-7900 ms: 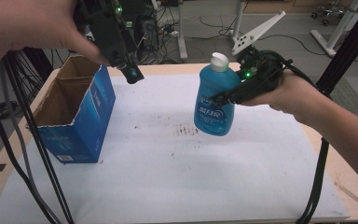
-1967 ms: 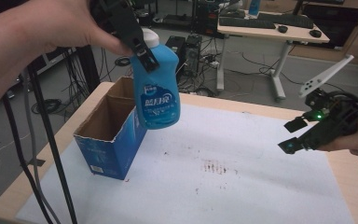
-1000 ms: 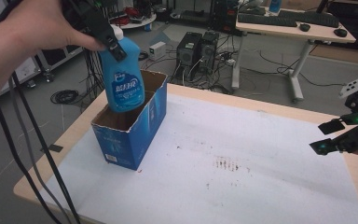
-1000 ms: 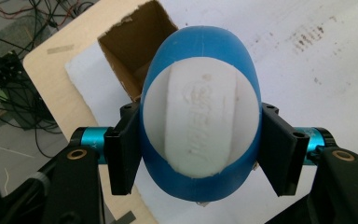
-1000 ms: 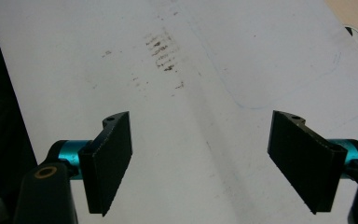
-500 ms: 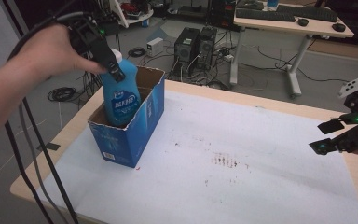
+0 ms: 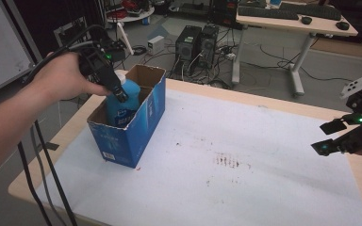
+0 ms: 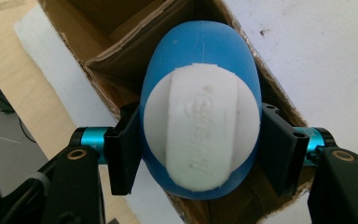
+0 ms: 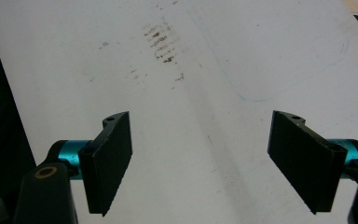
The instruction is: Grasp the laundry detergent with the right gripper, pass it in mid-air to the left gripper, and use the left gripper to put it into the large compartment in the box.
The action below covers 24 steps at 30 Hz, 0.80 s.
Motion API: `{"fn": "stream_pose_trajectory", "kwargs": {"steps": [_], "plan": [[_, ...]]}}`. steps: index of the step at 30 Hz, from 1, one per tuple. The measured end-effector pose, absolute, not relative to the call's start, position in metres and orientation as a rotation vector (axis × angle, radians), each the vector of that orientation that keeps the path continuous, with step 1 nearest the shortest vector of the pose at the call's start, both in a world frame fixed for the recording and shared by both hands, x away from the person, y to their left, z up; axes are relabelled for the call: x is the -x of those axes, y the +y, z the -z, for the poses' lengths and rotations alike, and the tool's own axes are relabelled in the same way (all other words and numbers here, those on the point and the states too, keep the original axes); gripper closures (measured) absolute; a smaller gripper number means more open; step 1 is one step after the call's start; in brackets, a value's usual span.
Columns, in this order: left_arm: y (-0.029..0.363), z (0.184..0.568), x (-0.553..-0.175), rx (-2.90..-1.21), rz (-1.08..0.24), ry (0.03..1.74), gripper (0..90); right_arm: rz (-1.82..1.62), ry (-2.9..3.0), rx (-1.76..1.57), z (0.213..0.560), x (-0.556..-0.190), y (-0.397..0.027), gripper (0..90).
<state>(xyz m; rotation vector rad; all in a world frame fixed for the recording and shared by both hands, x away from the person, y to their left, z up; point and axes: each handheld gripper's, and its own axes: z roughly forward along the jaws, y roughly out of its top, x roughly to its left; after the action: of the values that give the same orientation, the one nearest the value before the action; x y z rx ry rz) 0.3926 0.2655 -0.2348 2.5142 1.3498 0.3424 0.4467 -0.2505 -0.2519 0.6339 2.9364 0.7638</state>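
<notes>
Bottle (image 7: 122,101), blue with a white cap, sits partly inside the open cardboard box (image 7: 143,117) at upper left, clamped at its neck by the left hand-held gripper (image 7: 115,89) for controlled lowering, while the right hand-held gripper (image 7: 332,136) hangs open and empty at right edge over the counter (image 7: 245,155).

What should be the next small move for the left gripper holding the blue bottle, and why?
Probably lower it a little more, then open the jaws. The left gripper is shut on the blue bottle just below its white cap, and the bottle sits partly inside the cardboard box, its shoulders above the rim. The right gripper waits open, far away.
</notes>
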Motion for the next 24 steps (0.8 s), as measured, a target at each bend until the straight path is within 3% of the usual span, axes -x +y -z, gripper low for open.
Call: {"fn": "stream_pose_trajectory", "kwargs": {"steps": [24], "plan": [[0.265, 0.271, -0.393, -2.561, -0.329, 1.345, 38.2, -0.762, 2.935, -0.636, 0.254, -0.446, -0.252, 21.6]]}}
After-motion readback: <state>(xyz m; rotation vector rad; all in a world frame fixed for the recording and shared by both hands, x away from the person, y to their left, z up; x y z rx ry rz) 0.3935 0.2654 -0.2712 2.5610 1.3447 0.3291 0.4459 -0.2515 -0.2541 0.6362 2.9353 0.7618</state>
